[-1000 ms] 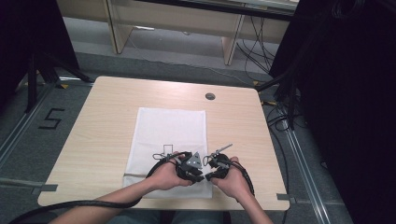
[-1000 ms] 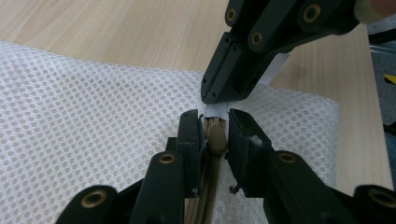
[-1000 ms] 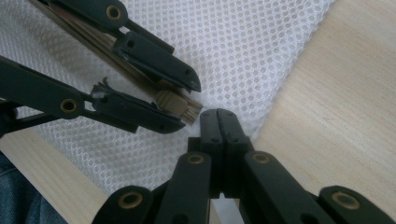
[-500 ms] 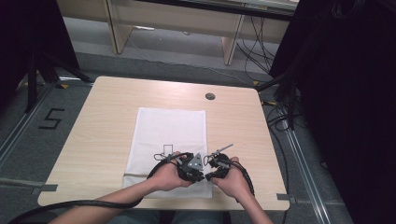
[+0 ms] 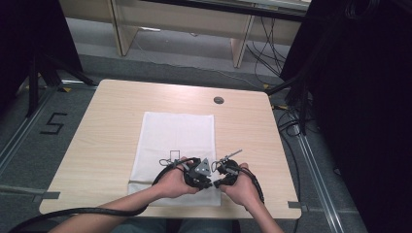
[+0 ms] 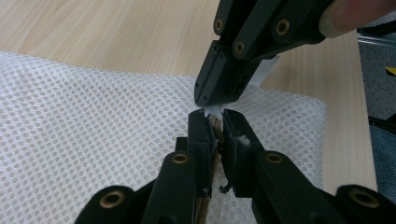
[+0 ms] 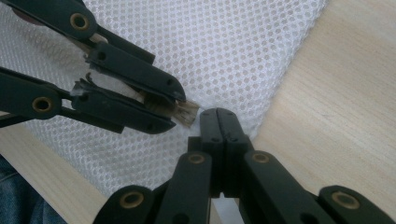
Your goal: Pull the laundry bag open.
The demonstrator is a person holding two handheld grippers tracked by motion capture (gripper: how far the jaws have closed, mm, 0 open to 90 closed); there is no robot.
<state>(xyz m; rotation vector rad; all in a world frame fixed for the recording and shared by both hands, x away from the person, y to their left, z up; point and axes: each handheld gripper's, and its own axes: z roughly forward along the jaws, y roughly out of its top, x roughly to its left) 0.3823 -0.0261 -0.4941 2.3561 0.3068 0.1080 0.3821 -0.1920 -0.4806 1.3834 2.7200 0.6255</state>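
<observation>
A white mesh mat [image 5: 177, 131] lies on the wooden table [image 5: 107, 131]. Over its near right corner two hands bring the grippers tip to tip. My left gripper [image 6: 215, 123] is shut on a small brown fibrous piece [image 6: 215, 122], whose frayed end [image 7: 187, 113] sticks out of the jaws. My right gripper [image 7: 224, 116] is shut, with a thin white strip [image 7: 227, 207] caught between its jaws. That strip [image 6: 267, 70] trails behind the right gripper [image 6: 205, 98]. The two tips almost touch just above the mat [image 7: 224, 46].
A black square outline [image 5: 176, 155] is drawn on the mat just beyond the hands. A round hole [image 5: 218, 100] sits near the table's far edge. Black cables trail off the near edge. Bare wood [image 7: 336, 107] lies right of the mat.
</observation>
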